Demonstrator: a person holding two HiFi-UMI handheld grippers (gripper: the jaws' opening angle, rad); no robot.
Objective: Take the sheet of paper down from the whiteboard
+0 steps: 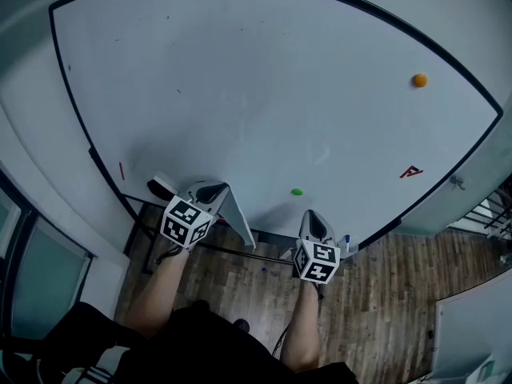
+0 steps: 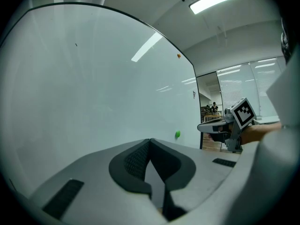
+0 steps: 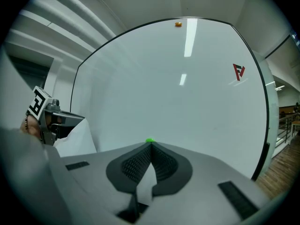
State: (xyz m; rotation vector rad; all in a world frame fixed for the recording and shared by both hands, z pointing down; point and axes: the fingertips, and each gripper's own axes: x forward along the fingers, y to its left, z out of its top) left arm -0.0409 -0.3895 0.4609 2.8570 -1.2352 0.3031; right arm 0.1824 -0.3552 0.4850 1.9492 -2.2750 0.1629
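The paper (image 1: 238, 214) looks white, blank, perhaps curled.

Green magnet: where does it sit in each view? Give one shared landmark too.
Head view: green magnet low-centre on the whiteboard.
Left gripper view: green magnet right of centre.
Right gripper view: green magnet centre, below the middle.
Shared landmark: orange magnet, visible in all three.

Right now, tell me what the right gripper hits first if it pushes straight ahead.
Likely the green magnet, showing just over the right gripper's shut tips, or the whiteboard right beside it; how far off is unclear.
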